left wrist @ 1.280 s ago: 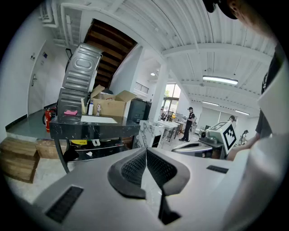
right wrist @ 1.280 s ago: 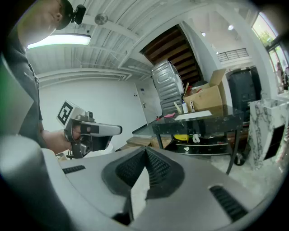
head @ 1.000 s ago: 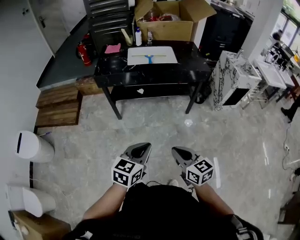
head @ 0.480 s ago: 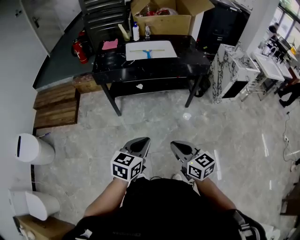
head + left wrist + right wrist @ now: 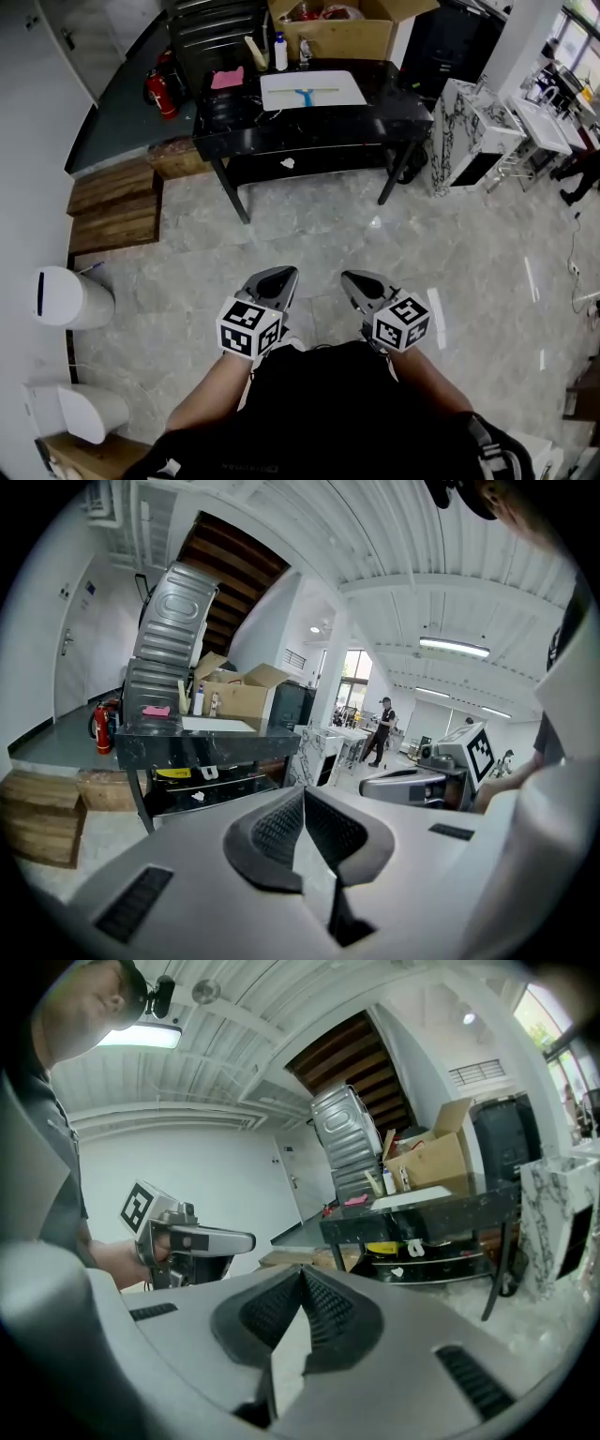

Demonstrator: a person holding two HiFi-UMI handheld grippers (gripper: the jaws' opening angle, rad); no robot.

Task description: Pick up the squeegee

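The squeegee [image 5: 306, 94], with a blue handle and a long pale blade, lies on a white sheet [image 5: 281, 97] on the black table [image 5: 309, 131], far ahead of me. Both grippers are held close to the person's body, over the floor and well short of the table. The left gripper [image 5: 279, 277] is shut and empty, and its pads meet in its own view [image 5: 302, 795]. The right gripper [image 5: 357, 279] is shut and empty too, its tips together [image 5: 302, 1273]. From each gripper view the table [image 5: 202, 738] [image 5: 441, 1208] shows only edge-on, and the squeegee cannot be made out.
A cardboard box [image 5: 342, 33], bottles [image 5: 280, 52] and a pink cloth [image 5: 228, 78] stand at the table's back. A red fire extinguisher [image 5: 167, 94] and wooden steps [image 5: 117, 202] are left of it, a marble cabinet [image 5: 473, 141] right. White bins [image 5: 70, 295] stand at the left wall.
The person has stepped a little toward the table, carrying both grippers along side by side. Both stay shut and empty.
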